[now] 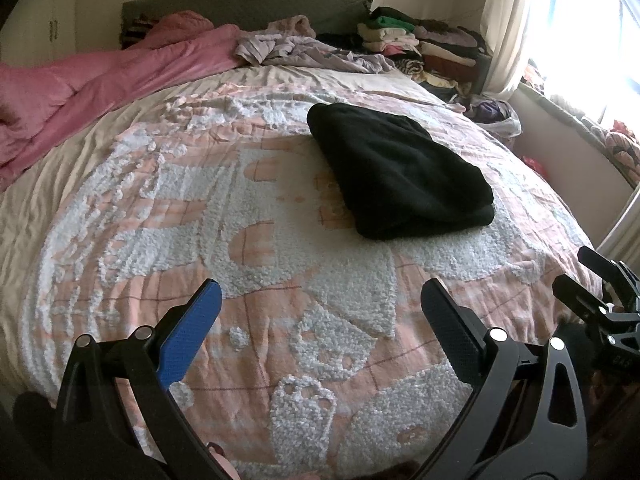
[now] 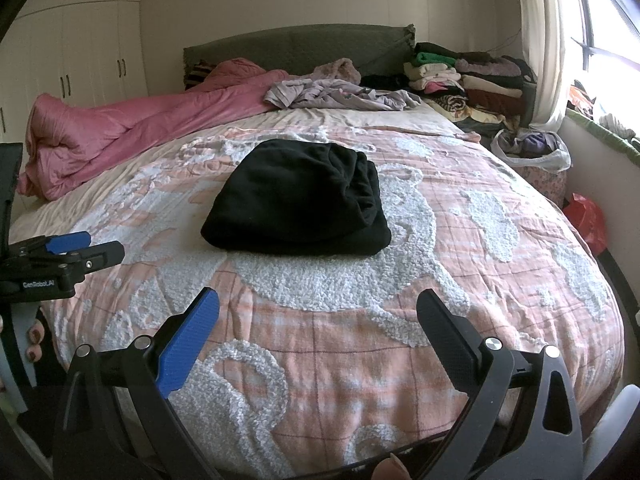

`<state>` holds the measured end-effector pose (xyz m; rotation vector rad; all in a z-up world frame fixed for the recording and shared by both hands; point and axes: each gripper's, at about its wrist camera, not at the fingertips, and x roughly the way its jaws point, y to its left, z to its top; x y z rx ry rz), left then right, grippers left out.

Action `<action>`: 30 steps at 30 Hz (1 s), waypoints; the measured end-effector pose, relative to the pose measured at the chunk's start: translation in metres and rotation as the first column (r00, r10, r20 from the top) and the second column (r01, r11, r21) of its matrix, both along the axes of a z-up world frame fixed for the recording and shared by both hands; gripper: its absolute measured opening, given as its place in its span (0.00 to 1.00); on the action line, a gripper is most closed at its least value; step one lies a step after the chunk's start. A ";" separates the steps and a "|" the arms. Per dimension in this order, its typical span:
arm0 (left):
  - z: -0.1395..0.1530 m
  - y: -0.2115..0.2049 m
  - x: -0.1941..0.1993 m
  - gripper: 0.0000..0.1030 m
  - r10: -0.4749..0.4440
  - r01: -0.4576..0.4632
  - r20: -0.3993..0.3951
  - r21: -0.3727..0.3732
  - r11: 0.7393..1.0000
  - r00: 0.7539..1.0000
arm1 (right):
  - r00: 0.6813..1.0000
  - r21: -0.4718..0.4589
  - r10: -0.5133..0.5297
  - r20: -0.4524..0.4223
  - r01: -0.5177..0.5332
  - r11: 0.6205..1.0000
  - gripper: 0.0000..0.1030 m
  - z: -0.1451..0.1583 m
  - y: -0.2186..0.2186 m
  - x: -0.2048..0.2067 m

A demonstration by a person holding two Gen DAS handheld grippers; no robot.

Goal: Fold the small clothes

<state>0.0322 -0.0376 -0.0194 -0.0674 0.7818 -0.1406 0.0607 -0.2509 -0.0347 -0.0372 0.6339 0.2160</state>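
- Left gripper [image 1: 320,312] — jaws spread wide, holding nothing.
- Black garment [image 2: 298,200] lies folded on the bedspread [image 2: 480,280], well ahead of both fingertips — this piece looks done.
- Right gripper [image 2: 318,316] likewise wide apart, empty; the lilac clothes [image 2: 340,94] far beyond look unfolded.

We are in a lived-in home bedroom. A bed [image 2: 500,280] with a pink-and-white tufted bedspread fills the room, a grey padded headboard [image 2: 296,46] behind it and a crumpled pink duvet [image 2: 120,136] pushed to one side. White built-in wardrobes [image 2: 80,40] line the far wall. Stacks of folded clothes [image 2: 460,76] and a loose lilac garment [image 2: 332,94] crowd the head of the bed, a folded black garment [image 2: 296,200] lies mid-bed, and daylight pours through a curtained window [image 1: 592,32].
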 end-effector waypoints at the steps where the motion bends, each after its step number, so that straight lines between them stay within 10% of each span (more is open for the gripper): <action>1: 0.001 0.000 0.000 0.91 -0.001 0.001 0.000 0.001 1.000 1.000 | 1.000 0.000 0.001 0.001 -0.001 1.000 0.96 0.000 0.000 0.000; 30: 0.002 -0.002 -0.001 0.91 -0.007 0.007 -0.010 0.001 1.000 1.000 | 1.000 0.000 -0.006 -0.001 0.006 1.000 0.96 0.000 -0.001 0.000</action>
